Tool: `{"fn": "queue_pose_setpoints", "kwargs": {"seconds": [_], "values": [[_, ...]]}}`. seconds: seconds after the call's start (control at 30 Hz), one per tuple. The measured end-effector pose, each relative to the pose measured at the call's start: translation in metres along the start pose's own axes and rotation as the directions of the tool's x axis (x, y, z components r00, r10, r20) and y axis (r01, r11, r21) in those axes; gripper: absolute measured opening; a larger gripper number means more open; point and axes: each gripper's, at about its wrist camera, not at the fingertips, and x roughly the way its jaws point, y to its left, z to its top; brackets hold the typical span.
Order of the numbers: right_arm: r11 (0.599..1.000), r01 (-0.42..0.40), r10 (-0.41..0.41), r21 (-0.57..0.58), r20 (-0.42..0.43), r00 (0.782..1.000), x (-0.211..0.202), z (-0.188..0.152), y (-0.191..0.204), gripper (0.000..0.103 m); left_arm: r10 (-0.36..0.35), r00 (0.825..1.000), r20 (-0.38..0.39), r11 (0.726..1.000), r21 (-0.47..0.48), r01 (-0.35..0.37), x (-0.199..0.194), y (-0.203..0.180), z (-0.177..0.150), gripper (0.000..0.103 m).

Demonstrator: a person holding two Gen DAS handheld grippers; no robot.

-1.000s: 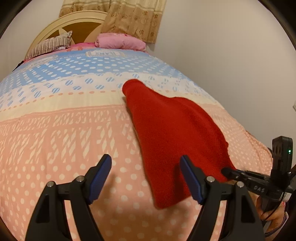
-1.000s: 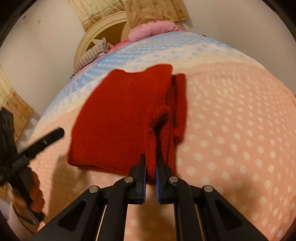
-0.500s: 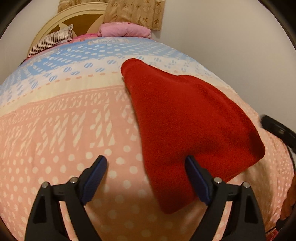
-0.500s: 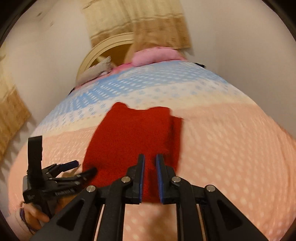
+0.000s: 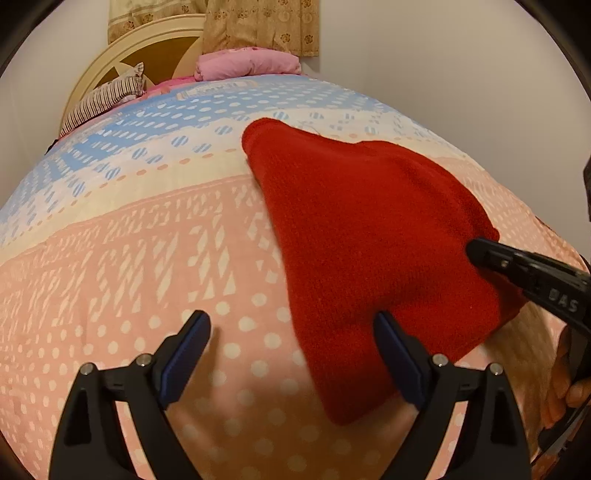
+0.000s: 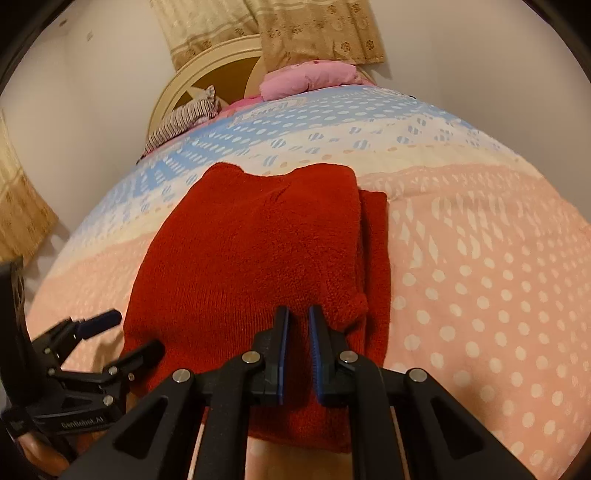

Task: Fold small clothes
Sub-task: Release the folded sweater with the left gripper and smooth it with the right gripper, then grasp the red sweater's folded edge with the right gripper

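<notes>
Red knit garment (image 6: 258, 258) lies folded on the bedspread (image 6: 480, 277) ahead of both my tools: left gripper (image 5: 291, 347) opening over its near corner, clamping nothing; right gripper (image 6: 297, 354) together above its near edge, empty.

Left wrist view: we look forward and down along the left gripper (image 5: 291, 354), low over the bedspread (image 5: 122, 266), facing the headboard (image 5: 155, 48) at the bed's far end.
Right wrist view: we look the same way along the right gripper (image 6: 298, 354), close above the near edge of the red garment (image 6: 258, 251).
Shared ground: we see the red garment (image 5: 365, 236), bedspread, headboard (image 6: 218, 70), pink pillow (image 5: 247, 64) and curtain (image 5: 258, 22) in both.
Cross-sight: each camera catches the other gripper at its frame edge.
</notes>
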Motion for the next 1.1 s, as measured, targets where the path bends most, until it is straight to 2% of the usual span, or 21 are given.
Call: {"fn": "queue_pose_setpoints", "kwargs": {"seconds": [0.1, 0.17, 0.23, 0.3, 0.33, 0.37, 0.47, 0.53, 0.63, 0.67, 0.73, 0.8, 0.83, 0.87, 0.93, 1.0, 1.1], "values": [[1.000, -0.025, 0.025, 0.017, 0.015, 1.000, -0.017, 0.001, 0.000, 0.013, -0.002, 1.000, 0.027, 1.000, 0.017, 0.002, -0.010, 0.003, 0.005, 0.093], [0.996, -0.066, 0.063, 0.055, 0.059, 0.996, -0.034, 0.003, -0.007, 0.021, 0.016, 0.997, 0.076, 1.000, 0.023, -0.018, -0.018, 0.006, 0.013, 0.093], [0.990, -0.088, 0.076, 0.107, 0.108, 0.991, -0.049, 0.006, -0.020, 0.056, -0.015, 0.991, 0.130, 1.000, 0.010, 0.013, -0.025, 0.011, 0.023, 0.093], [0.984, -0.096, 0.075, 0.147, 0.140, 0.987, -0.056, 0.011, -0.034, 0.064, -0.062, 0.988, 0.141, 0.998, -0.022, 0.066, -0.024, 0.019, 0.035, 0.093], [0.983, -0.093, 0.071, 0.158, 0.140, 0.988, -0.056, 0.013, -0.039, 0.064, -0.095, 0.987, 0.128, 0.994, -0.044, 0.102, -0.020, 0.023, 0.040, 0.093], [0.981, -0.086, 0.062, 0.175, 0.135, 0.989, -0.055, 0.016, -0.045, 0.064, -0.159, 0.982, 0.105, 0.981, -0.096, 0.169, -0.011, 0.032, 0.048, 0.093], [0.967, -0.092, 0.063, 0.237, 0.129, 0.990, -0.048, 0.024, -0.064, 0.064, -0.273, 0.960, 0.064, 0.935, -0.218, 0.280, 0.018, 0.047, 0.068, 0.093], [0.956, -0.106, 0.076, 0.273, 0.118, 0.990, -0.038, 0.031, -0.074, 0.064, -0.310, 0.950, 0.047, 0.916, -0.253, 0.312, 0.035, 0.048, 0.080, 0.092], [0.951, -0.128, 0.110, 0.281, 0.080, 0.991, -0.015, 0.047, -0.080, 0.064, -0.309, 0.949, 0.063, 0.914, -0.258, 0.314, 0.052, 0.041, 0.092, 0.092], [0.952, -0.132, 0.116, 0.277, 0.072, 0.991, -0.009, 0.052, -0.081, 0.064, -0.324, 0.944, 0.061, 0.907, -0.263, 0.328, 0.059, 0.039, 0.094, 0.092], [0.958, -0.132, 0.123, 0.256, 0.049, 0.991, 0.010, 0.065, -0.081, 0.064, -0.370, 0.928, 0.048, 0.885, -0.287, 0.368, 0.070, 0.039, 0.091, 0.092], [0.954, -0.151, 0.148, 0.258, 0.031, 0.989, 0.028, 0.073, -0.083, 0.064, -0.418, 0.909, 0.003, 0.853, -0.342, 0.394, 0.092, 0.040, 0.081, 0.091], [0.948, -0.174, 0.177, 0.267, 0.013, 0.984, 0.039, 0.075, -0.086, 0.064, -0.429, 0.903, 0.026, 0.842, -0.349, 0.410, 0.095, 0.043, 0.076, 0.091], [0.937, -0.203, 0.219, 0.285, -0.024, 0.975, 0.056, 0.075, -0.088, 0.064, -0.438, 0.897, 0.057, 0.839, -0.334, 0.430, 0.092, 0.043, 0.073, 0.091], [0.923, -0.238, 0.270, 0.304, -0.067, 0.960, 0.078, 0.068, -0.089, 0.064, -0.450, 0.891, 0.058, 0.838, -0.316, 0.444, 0.092, 0.043, 0.071, 0.091], [0.927, -0.260, 0.276, 0.271, -0.021, 0.961, 0.077, 0.063, -0.086, 0.067, -0.452, 0.890, 0.064, 0.840, -0.304, 0.449, 0.091, 0.042, 0.070, 0.091], [0.933, -0.266, 0.281, 0.242, -0.029, 0.959, 0.079, 0.065, -0.081, 0.068, -0.447, 0.892, 0.070, 0.847, -0.286, 0.448, 0.090, 0.038, 0.070, 0.092]]}}
